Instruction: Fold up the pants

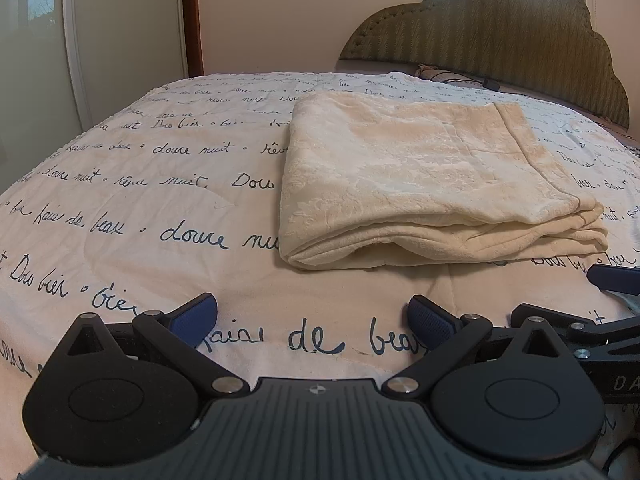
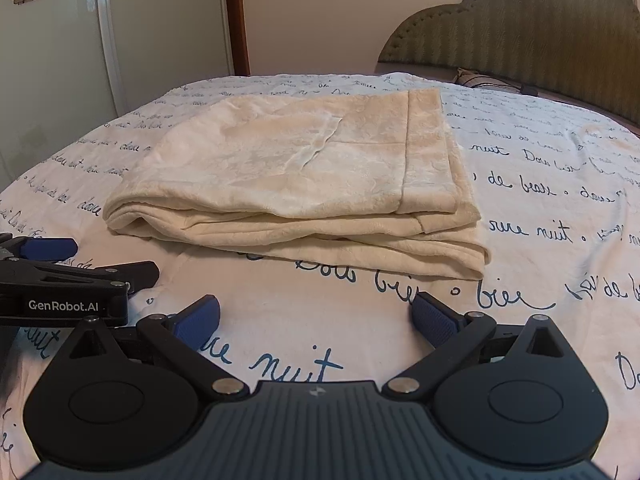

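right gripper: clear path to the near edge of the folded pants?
Probably yes. The right gripper is open and aimed at the pants, with only bare bedspread between. The left gripper sits off to its side, out of the path.

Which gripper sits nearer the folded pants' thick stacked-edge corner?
The right gripper: the pants show loose stacked edges on its side, while the left gripper faces the rounded fold.

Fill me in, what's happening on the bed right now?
A person holds a two-finger tool in each hand over the bedspread. The cream pants lie folded into a flat stack, untouched. The left tool and right tool are both open and empty, side by side just short of the stack's near edge.
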Action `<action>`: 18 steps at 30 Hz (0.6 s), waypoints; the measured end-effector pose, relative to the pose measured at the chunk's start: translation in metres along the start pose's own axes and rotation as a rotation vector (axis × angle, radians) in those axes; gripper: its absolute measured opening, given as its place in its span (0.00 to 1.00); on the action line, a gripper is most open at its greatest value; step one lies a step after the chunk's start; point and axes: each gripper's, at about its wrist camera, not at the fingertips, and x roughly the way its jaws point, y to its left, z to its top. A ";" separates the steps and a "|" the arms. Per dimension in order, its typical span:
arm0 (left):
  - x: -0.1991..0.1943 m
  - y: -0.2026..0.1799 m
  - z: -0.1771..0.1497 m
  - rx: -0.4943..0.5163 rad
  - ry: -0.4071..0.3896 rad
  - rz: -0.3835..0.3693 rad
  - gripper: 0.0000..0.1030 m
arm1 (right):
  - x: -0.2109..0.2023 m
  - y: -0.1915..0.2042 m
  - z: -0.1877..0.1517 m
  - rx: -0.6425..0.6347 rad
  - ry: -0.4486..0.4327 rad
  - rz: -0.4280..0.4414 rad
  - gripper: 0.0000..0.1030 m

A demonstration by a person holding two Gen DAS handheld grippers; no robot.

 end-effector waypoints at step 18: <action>0.000 -0.001 0.000 0.002 0.000 -0.007 1.00 | 0.001 0.002 0.000 -0.016 0.005 -0.005 1.00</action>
